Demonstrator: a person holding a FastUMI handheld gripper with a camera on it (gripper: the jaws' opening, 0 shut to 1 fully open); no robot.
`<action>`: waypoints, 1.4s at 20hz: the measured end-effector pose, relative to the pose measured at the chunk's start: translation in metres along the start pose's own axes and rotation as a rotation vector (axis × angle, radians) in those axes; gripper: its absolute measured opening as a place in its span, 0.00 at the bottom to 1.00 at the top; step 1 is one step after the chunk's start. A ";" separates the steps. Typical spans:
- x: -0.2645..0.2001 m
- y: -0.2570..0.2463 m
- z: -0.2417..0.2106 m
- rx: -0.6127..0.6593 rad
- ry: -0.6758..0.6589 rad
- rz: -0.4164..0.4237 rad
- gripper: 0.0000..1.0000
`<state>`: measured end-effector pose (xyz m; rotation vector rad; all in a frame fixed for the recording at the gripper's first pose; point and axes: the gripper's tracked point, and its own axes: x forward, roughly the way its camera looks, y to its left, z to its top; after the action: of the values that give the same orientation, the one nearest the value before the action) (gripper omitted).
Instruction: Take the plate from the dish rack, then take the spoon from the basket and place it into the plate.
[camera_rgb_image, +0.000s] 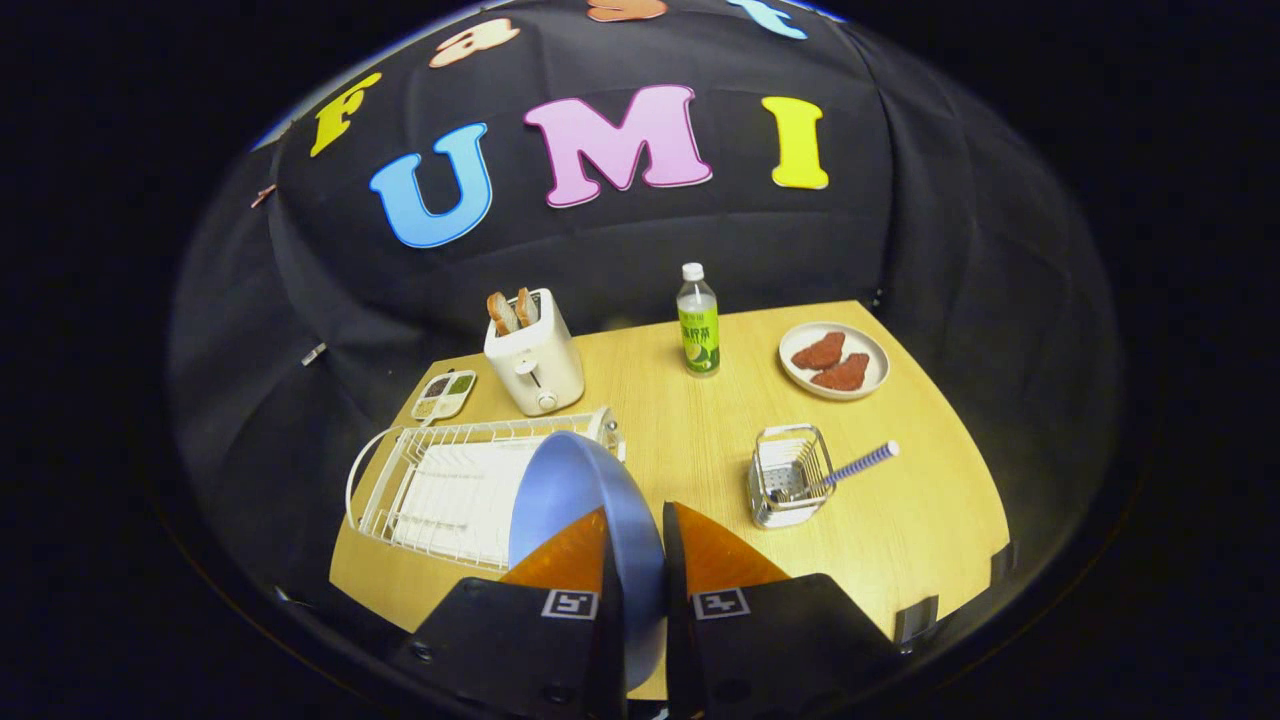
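A blue plate (575, 490) stands on edge between my fingers, and my gripper (635, 540) is shut on its rim. It is held above the table, just right of the white wire dish rack (440, 485), tilted toward the rack. Beyond my right finger stands a small metal wire basket (788, 478). A spoon with a purple striped handle (860, 464) leans out of the basket to the right, its bowl down inside.
A white toaster (533, 362) with two bread slices stands behind the rack, with a small seasoning tray (444, 394) to its left. A green-labelled bottle (698, 320) and a white plate of meat pieces (834, 360) stand at the far side of the wooden table (900, 530).
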<state>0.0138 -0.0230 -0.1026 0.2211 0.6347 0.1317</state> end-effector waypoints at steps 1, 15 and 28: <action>-0.005 -0.012 -0.011 0.024 0.014 0.008 0.20; 0.066 -0.109 -0.104 0.109 0.277 0.197 0.21; 0.072 -0.141 -0.053 -0.021 0.024 0.267 0.98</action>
<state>0.0474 -0.1373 -0.2198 0.2841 0.6257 0.3983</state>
